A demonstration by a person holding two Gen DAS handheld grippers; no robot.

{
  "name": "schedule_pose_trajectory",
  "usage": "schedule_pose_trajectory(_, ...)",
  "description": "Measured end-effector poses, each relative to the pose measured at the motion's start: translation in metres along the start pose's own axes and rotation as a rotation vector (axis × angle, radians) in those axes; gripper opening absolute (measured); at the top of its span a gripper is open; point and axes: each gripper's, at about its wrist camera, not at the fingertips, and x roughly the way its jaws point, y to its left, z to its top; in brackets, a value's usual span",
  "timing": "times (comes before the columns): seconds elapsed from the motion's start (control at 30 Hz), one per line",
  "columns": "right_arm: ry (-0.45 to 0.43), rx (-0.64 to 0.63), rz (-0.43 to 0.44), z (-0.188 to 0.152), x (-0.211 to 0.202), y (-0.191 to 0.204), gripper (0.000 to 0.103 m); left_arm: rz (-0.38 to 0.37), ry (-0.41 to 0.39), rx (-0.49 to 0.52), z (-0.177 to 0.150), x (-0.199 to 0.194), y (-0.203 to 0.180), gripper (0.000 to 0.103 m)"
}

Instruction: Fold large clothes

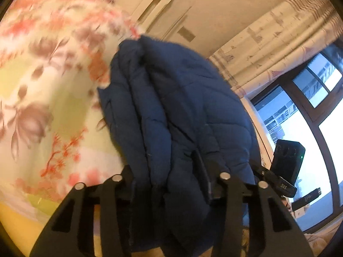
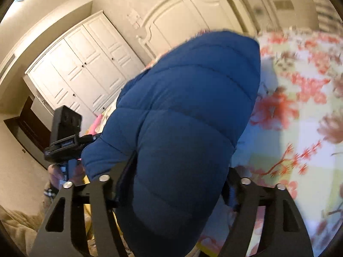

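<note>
We are holding a dark blue quilted puffer jacket (image 1: 171, 111) up over a floral bedspread (image 1: 42, 98), with 2 handheld grippers. In the left wrist view, our left gripper (image 1: 171, 184) is pinching a bunched fold of the jacket, its fingers (image 1: 126, 184) pressing into the padded fabric from both sides. The fabric is hanging in vertical pleats, blocking the middle of the view. To the right, our right gripper's camera unit (image 1: 287, 162) is showing against a bright window (image 1: 300, 128) with a pale patterned curtain (image 1: 278, 42) beside it.

In the right wrist view, our right gripper (image 2: 171, 184) is clamping a thick roll of the jacket (image 2: 188, 117) between its spread-apart fingers (image 2: 230, 189), the padding filling the whole gap. At the left edge, our left hand (image 2: 62, 173) is gripping the other tool's handle. White wardrobe doors (image 2: 85, 68) and a white headboard (image 2: 178, 17) are standing behind. The bedspread (image 2: 300, 107) is looking blurred.
</note>
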Motion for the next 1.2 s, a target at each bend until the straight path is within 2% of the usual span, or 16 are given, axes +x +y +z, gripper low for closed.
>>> schedule_pose_trajectory(0.13,-0.123,-0.007,-0.019,0.02,-0.032,-0.011,0.064,-0.043,-0.061,0.053,0.019,0.008,-0.034,0.042)
schedule_pose_trajectory(0.2,-0.155,-0.022,-0.057,0.034,-0.042,-0.018,0.063,-0.049,-0.077,0.092,0.042,0.03,-0.058,0.042)
schedule_pose_trajectory(0.33,-0.243,-0.044,-0.159,0.072,-0.064,-0.055,0.062,-0.091,-0.094,0.151,0.087,0.09,-0.095,0.042)
schedule_pose_trajectory(0.43,-0.29,-0.063,-0.252,0.107,-0.072,-0.095,0.062,-0.121,-0.086,0.136,0.126,0.161,-0.112,0.042)
schedule_pose_trajectory(0.53,-0.256,-0.025,-0.349,0.14,-0.063,-0.148,0.062,-0.088,-0.022,0.013,0.148,0.231,-0.103,0.043)
schedule_pose_trajectory(0.57,-0.213,0.006,-0.413,0.147,-0.052,-0.17,0.063,-0.025,0.026,-0.066,0.149,0.265,-0.096,0.044)
schedule_pose_trajectory(0.6,-0.167,0.032,-0.468,0.15,-0.04,-0.185,0.064,0.002,0.032,-0.091,0.147,0.278,-0.094,0.059)
schedule_pose_trajectory(0.63,-0.128,0.082,-0.504,0.149,-0.03,-0.202,0.067,0.019,-0.018,-0.101,0.141,0.285,-0.092,0.065)
schedule_pose_trajectory(0.7,-0.183,0.109,-0.518,0.143,-0.032,-0.212,0.075,0.071,-0.041,-0.076,0.138,0.286,-0.098,0.076)
schedule_pose_trajectory(0.8,-0.183,0.075,-0.589,0.136,-0.039,-0.199,0.087,0.108,-0.024,-0.019,0.137,0.275,-0.1,0.081)
schedule_pose_trajectory(0.87,-0.208,0.059,-0.657,0.138,-0.052,-0.185,0.089,0.165,-0.068,0.016,0.137,0.252,-0.099,0.082)
schedule_pose_trajectory(0.9,-0.272,0.029,-0.696,0.137,-0.062,-0.169,0.089,0.192,-0.099,0.026,0.135,0.24,-0.099,0.083)
schedule_pose_trajectory(1.0,-0.336,-0.124,-0.665,0.139,-0.064,-0.126,0.089,0.237,-0.233,0.029,0.122,0.203,-0.111,0.09)
schedule_pose_trajectory(1.07,-0.296,-0.24,-0.713,0.142,-0.042,-0.102,0.088,0.262,-0.322,0.031,0.111,0.183,-0.119,0.093)
schedule_pose_trajectory(1.13,-0.179,-0.318,-0.756,0.144,-0.006,-0.094,0.088,0.292,-0.388,0.048,0.102,0.168,-0.131,0.098)
schedule_pose_trajectory(1.2,-0.008,-0.303,-0.72,0.139,0.027,-0.104,0.089,0.32,-0.45,0.117,0.093,0.149,-0.145,0.1)
